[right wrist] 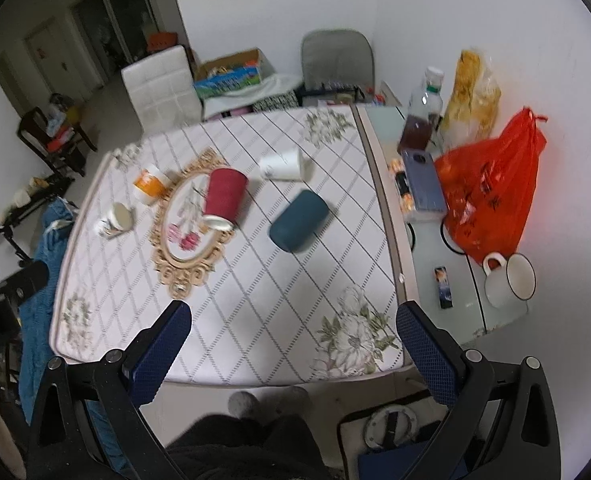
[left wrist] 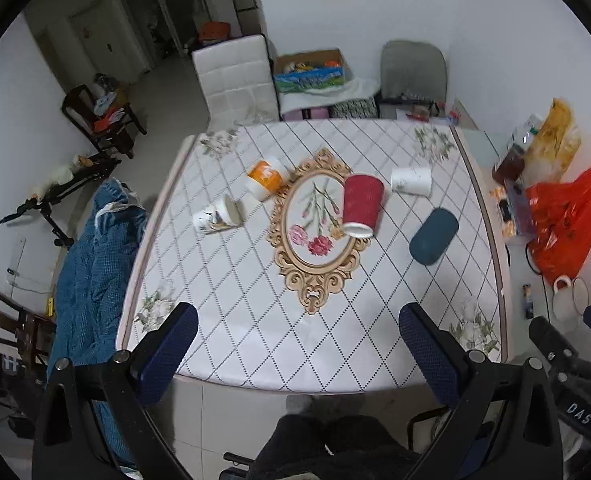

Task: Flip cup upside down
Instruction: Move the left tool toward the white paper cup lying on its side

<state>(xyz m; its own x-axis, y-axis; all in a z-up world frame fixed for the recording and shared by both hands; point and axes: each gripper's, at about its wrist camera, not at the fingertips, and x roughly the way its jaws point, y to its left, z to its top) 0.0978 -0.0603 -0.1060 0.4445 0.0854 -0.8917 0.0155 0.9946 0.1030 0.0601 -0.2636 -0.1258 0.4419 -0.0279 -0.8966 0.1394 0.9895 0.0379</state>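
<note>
Several cups lie on their sides on the patterned table [left wrist: 255,332]. A red ribbed paper cup [left wrist: 360,205] [right wrist: 224,198] lies at the centre. An orange-and-white cup [left wrist: 265,179] [right wrist: 149,185] and a small white printed cup [left wrist: 217,215] [right wrist: 113,220] lie to its left. A white paper cup [left wrist: 412,181] [right wrist: 282,165] and a dark teal cup [left wrist: 433,236] [right wrist: 299,221] lie to its right. My left gripper [left wrist: 297,320] is open and empty above the table's near edge. My right gripper [right wrist: 293,318] is open and empty, also at the near edge.
A glass side shelf [right wrist: 427,248] at the right holds a red plastic bag [right wrist: 491,196], a bottle [right wrist: 421,120], a phone [right wrist: 423,186] and a white enamel mug [right wrist: 509,280]. A blue cloth [left wrist: 91,264] hangs at the table's left. Chairs and boxes stand behind.
</note>
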